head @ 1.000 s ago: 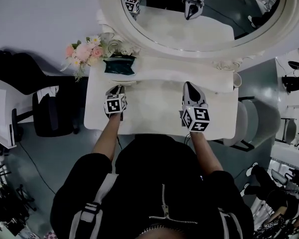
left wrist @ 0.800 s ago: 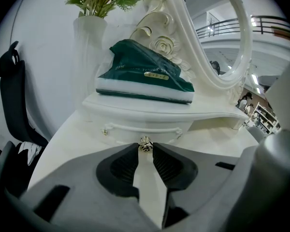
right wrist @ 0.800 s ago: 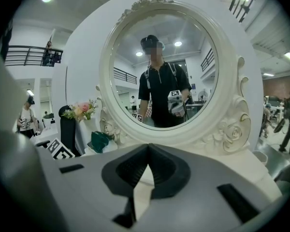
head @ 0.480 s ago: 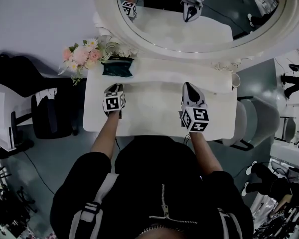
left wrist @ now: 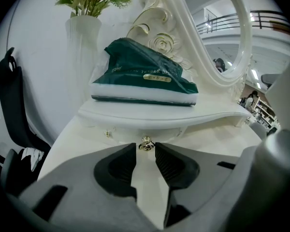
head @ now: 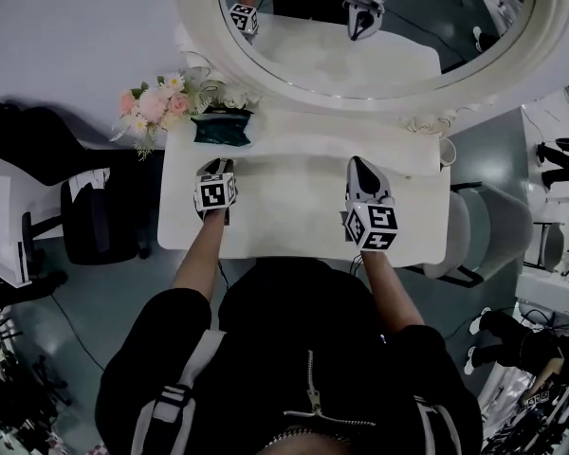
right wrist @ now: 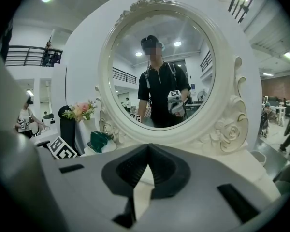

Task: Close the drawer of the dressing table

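Note:
The white dressing table has a raised shelf along its back. Under the shelf is a small drawer front with a gold knob; it looks pushed in flush. My left gripper points at that knob, which sits just between its fingertips. The jaws are opening and the pads do not press on the knob. From the head view the left gripper is at the shelf's left end. My right gripper hovers over the tabletop's right half, shut and empty, its tips together.
A green tissue pack lies on the shelf just above the drawer. A white vase of flowers stands to its left. The oval mirror rises behind. A black chair is left of the table and a grey stool right.
The left gripper has edged slightly toward the shelf. The right gripper has stayed where it was.

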Demonstrator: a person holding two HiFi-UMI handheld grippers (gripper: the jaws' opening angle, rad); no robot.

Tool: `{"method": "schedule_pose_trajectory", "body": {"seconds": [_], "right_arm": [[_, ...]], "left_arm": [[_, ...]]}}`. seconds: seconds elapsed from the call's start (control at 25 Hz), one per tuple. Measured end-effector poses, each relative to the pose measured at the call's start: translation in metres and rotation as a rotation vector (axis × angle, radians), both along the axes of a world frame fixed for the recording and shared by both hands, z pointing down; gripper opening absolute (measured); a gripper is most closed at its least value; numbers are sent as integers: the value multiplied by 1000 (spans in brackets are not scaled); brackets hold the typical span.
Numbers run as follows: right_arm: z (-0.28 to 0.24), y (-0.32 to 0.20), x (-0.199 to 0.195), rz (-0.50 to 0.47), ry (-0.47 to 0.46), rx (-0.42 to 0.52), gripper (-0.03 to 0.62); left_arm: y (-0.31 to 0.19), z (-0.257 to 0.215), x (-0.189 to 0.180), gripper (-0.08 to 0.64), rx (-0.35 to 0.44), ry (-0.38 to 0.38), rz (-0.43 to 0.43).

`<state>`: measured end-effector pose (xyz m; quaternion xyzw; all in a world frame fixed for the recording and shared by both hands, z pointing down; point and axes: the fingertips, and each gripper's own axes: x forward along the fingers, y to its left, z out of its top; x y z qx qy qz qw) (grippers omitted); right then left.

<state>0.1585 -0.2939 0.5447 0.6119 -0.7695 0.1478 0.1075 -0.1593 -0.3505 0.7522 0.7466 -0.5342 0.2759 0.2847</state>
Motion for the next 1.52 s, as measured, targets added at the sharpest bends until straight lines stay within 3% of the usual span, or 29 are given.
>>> {"method": "schedule_pose_trajectory", "body": {"seconds": [0.24, 0.4, 0.68, 1.2, 1.52], "right_arm": [[-4, 3, -4, -25, -6, 15, 1], [-7, 2, -10, -46, -9, 31, 0], [-14, 5, -17, -77, 7, 62, -2], [-34, 27, -6, -59, -5, 130, -11], [-38, 30, -1, -53, 0, 155, -11]], "left_arm": [[12, -25, -5, 130, 59, -27, -12], [22, -51, 10, 115, 123, -37, 53], [32, -108, 50, 8, 254, 23, 135], [31, -242, 130, 6, 555, 155, 297], [29, -247, 139, 6, 581, 166, 313]]}}
